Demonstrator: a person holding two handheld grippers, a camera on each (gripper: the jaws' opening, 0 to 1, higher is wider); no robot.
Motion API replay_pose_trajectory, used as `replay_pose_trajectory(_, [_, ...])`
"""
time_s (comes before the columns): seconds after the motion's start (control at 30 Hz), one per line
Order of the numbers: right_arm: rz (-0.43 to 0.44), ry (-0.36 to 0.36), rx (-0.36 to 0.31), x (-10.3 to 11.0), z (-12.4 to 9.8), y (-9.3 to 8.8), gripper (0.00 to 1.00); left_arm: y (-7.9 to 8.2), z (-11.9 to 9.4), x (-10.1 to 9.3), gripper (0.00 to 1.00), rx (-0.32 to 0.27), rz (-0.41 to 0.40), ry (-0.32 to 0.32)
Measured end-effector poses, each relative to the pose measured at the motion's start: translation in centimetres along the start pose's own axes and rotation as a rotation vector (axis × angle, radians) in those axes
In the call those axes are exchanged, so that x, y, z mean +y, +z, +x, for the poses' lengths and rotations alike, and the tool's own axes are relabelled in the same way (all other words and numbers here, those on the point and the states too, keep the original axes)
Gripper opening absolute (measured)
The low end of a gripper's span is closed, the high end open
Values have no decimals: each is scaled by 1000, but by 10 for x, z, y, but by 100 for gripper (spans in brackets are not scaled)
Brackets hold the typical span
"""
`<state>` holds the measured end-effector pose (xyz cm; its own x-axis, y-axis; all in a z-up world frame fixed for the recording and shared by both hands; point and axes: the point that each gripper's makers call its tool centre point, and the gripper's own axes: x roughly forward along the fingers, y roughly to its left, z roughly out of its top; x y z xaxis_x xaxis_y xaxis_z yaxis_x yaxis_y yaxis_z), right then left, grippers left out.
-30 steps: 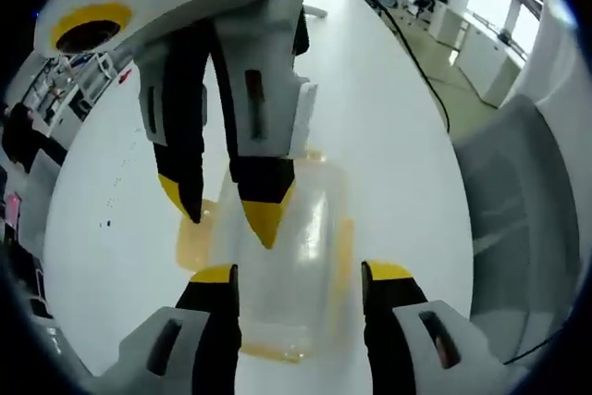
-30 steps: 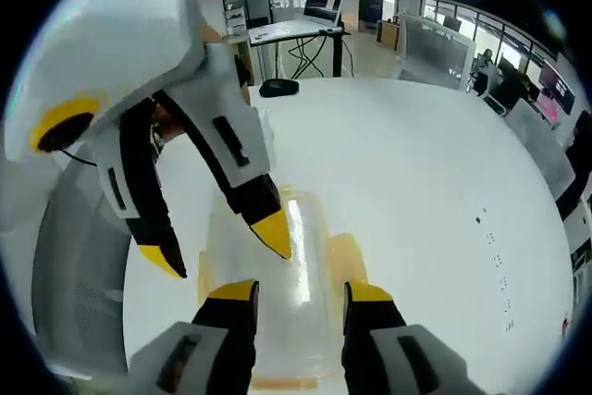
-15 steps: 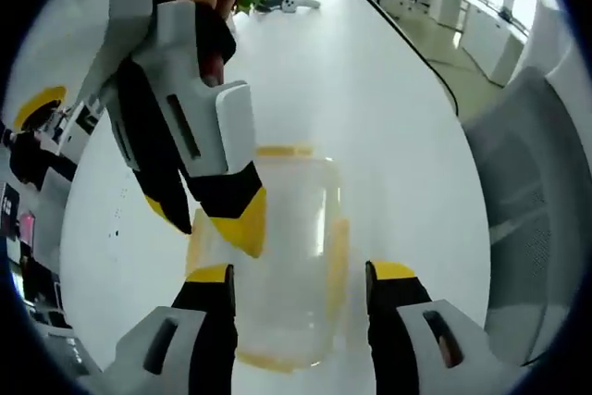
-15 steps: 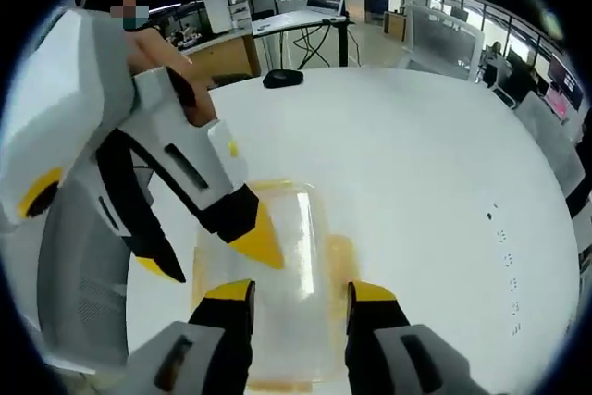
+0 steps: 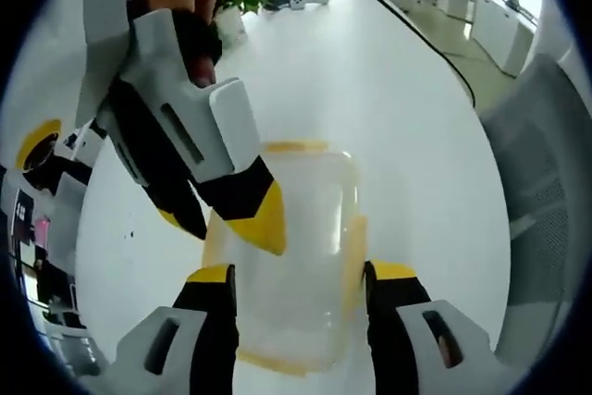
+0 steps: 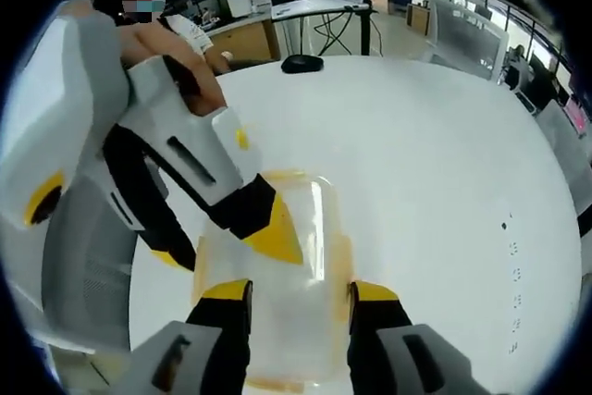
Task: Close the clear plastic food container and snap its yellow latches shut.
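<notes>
Both grippers — left gripper (image 5: 298,275), right gripper (image 6: 289,289) — jaws apart, empty, over the clear container (image 5: 301,228).

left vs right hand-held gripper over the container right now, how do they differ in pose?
In the left gripper view, the left hand-held gripper straddles the clear container, jaws apart with a tip past each long side. The right hand-held gripper slants in from the upper left, one yellow tip over the lid, the other beyond the container's edge. Shared: both are open, with yellow tips, and neither grips anything.
</notes>
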<state>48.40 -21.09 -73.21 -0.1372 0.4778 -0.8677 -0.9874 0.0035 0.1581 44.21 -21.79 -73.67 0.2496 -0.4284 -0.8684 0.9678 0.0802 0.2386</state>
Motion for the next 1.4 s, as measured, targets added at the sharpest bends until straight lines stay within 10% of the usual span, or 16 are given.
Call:
replay_pose_trajectory(0.8, [34,83,154,3,9,-10,34,-4,12,3,49,49,9,75])
replay_pose_trajectory(1.4, [24,66,95,2,9,0,38,-2,8,6,51,30,24,79])
